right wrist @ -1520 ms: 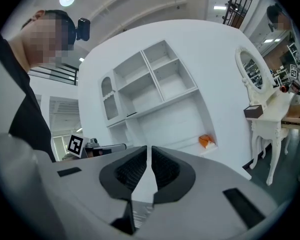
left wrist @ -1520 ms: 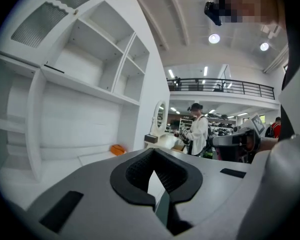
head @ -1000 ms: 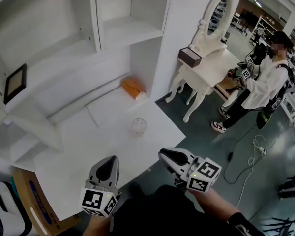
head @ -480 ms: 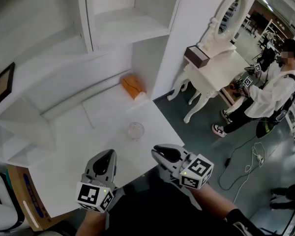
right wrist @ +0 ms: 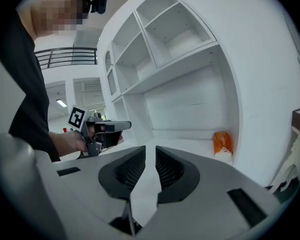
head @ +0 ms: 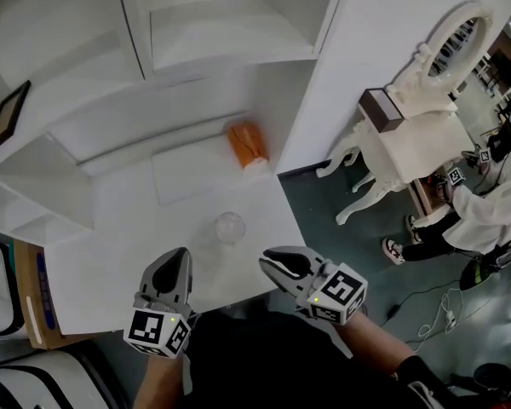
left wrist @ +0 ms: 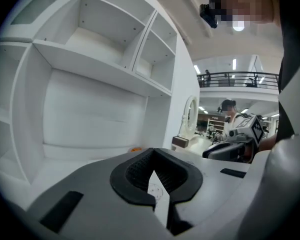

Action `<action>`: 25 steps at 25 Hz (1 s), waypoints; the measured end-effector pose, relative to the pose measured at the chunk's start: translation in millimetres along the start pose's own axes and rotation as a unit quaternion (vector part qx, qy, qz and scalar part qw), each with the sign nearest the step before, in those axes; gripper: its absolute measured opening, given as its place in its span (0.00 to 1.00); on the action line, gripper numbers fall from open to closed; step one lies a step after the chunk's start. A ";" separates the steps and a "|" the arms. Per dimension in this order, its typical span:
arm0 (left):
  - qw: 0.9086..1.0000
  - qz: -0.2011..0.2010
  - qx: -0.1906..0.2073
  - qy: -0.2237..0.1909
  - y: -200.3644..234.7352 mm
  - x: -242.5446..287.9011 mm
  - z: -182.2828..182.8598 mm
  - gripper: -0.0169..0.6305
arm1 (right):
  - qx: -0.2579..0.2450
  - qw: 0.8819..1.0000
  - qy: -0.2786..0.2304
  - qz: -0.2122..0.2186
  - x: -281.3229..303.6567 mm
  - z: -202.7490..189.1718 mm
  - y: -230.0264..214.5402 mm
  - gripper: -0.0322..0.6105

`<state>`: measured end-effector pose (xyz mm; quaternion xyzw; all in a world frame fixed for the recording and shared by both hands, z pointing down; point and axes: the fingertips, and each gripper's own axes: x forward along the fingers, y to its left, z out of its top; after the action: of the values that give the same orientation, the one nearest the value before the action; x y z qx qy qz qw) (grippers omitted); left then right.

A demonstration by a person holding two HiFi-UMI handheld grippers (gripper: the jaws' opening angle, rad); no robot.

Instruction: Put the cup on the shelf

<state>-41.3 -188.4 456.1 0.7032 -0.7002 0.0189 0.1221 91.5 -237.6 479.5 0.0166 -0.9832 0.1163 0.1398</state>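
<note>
A clear glass cup [head: 229,226] stands upright on the white desk [head: 128,228], near its front edge. My left gripper [head: 178,258] hovers at that edge, just left of and nearer than the cup; its jaws are shut and hold nothing [left wrist: 152,151]. To the cup's right, my right gripper [head: 272,261] is level with the other one, shut and empty [right wrist: 150,151]. Neither touches the cup. White open shelves [head: 221,37] rise behind the desk.
An orange object [head: 247,146] lies at the desk's back right corner, against the shelf unit's side panel [head: 366,49]. A white vanity table [head: 413,139] with a brown box [head: 377,109] stands to the right. A person [head: 485,211] stands beyond it. A picture frame [head: 7,118] sits on a left shelf.
Both grippers have moved forward to the desk's front edge, closer to the cup. The cup has stayed in place. The head view has swung to the right.
</note>
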 end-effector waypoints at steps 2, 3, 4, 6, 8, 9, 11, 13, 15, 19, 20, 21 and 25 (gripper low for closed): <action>1.000 0.018 -0.001 -0.004 -2.0 2.1 -1.7 0.04 | 0.000 1.000 0.014 0.018 2.2 -8.8 -7.7 0.08; 1.000 0.024 0.001 -0.003 -3.0 2.4 -4.8 0.04 | 0.001 0.999 0.021 0.026 4.5 -12.9 -10.8 0.08; 1.000 0.028 0.003 0.000 -3.5 3.1 -10.0 0.04 | 0.001 0.999 0.028 0.033 7.4 -16.7 -13.4 0.08; 0.999 0.030 -0.001 0.012 -2.9 7.0 -24.9 0.04 | 0.000 0.998 0.041 0.046 13.9 -24.8 -18.4 0.09; 0.999 0.030 -0.015 0.020 0.6 13.6 -38.0 0.04 | -0.006 0.997 0.053 0.058 21.2 -33.0 -24.5 0.11; 0.999 0.031 -0.017 0.022 3.2 17.1 -42.5 0.04 | -0.008 0.996 0.058 0.063 25.8 -37.1 -27.8 0.13; 0.999 0.032 -0.010 0.026 7.0 23.7 -50.2 0.04 | -0.006 0.995 0.066 0.071 35.1 -45.7 -33.6 0.17; 0.999 0.031 -0.008 0.031 6.7 29.2 -57.2 0.04 | -0.001 0.995 0.070 0.077 41.5 -53.6 -38.2 0.19; 0.999 0.028 -0.013 0.034 6.8 33.9 -63.2 0.04 | 0.004 0.994 0.074 0.080 47.9 -61.1 -43.6 0.22; 0.998 0.033 -0.016 0.044 14.1 43.3 -74.9 0.04 | 0.000 0.993 0.083 0.085 62.5 -78.8 -56.4 0.27; 0.998 0.033 -0.018 0.046 15.9 45.6 -77.4 0.04 | -0.002 0.993 0.086 0.087 65.4 -83.2 -59.0 0.27; 0.998 0.034 -0.020 0.047 17.4 47.8 -79.7 0.04 | -0.002 0.992 0.090 0.089 67.8 -87.9 -61.1 0.27; 0.998 0.035 -0.023 0.050 20.9 57.0 -90.0 0.04 | -0.001 0.989 0.108 0.097 75.8 -109.5 -67.9 0.28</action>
<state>-47.9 -226.1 557.7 0.6737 -0.7173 0.0424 0.1726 52.8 -278.1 618.2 -0.0915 -0.9593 0.1298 0.2334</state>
